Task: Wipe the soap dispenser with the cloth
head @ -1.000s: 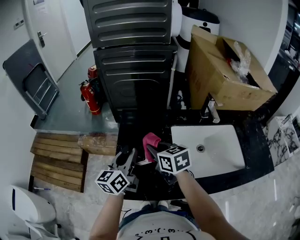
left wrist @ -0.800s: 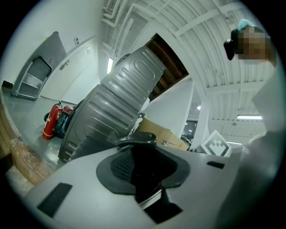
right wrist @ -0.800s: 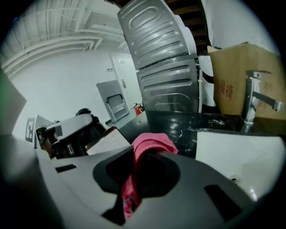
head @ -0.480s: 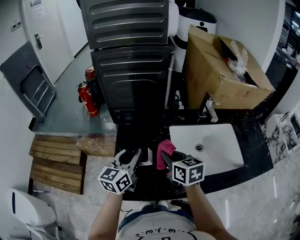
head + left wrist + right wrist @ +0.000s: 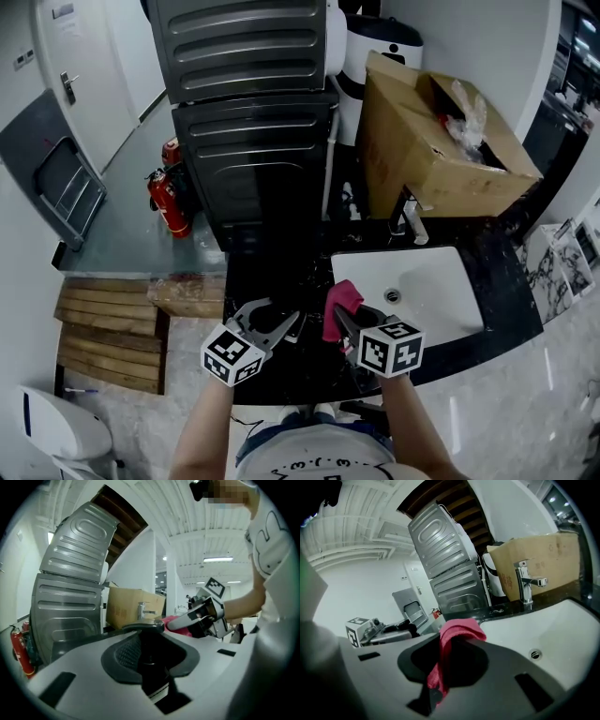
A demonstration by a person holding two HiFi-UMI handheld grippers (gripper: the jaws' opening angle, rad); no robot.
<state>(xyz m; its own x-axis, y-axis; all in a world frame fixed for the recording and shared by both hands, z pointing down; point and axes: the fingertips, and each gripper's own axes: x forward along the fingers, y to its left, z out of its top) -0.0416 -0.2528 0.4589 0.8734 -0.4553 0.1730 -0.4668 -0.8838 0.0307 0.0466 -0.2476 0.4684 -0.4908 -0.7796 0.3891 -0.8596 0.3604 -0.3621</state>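
Note:
My left gripper (image 5: 277,324) is shut on a dark soap dispenser (image 5: 270,328) over the black counter; in the left gripper view the dispenser (image 5: 143,630) fills the gap between the jaws (image 5: 146,649). My right gripper (image 5: 343,321) is shut on a pink cloth (image 5: 339,302), which bunches above the jaws and hangs down between them (image 5: 458,631). The cloth sits just right of the dispenser, a small gap apart. From the left gripper view the right gripper (image 5: 202,616) and cloth (image 5: 176,619) show close ahead.
A white sink (image 5: 441,305) with a chrome faucet (image 5: 412,221) lies to the right. Behind it stands a cardboard box (image 5: 441,141). Stacked dark appliances (image 5: 253,141) rise behind the counter (image 5: 272,272), with a red fire extinguisher (image 5: 161,202) on the floor at left.
Both grippers have shifted right in the head view. The left gripper has rolled and now points towards the cloth; the right gripper carried the cloth towards the sink's edge.

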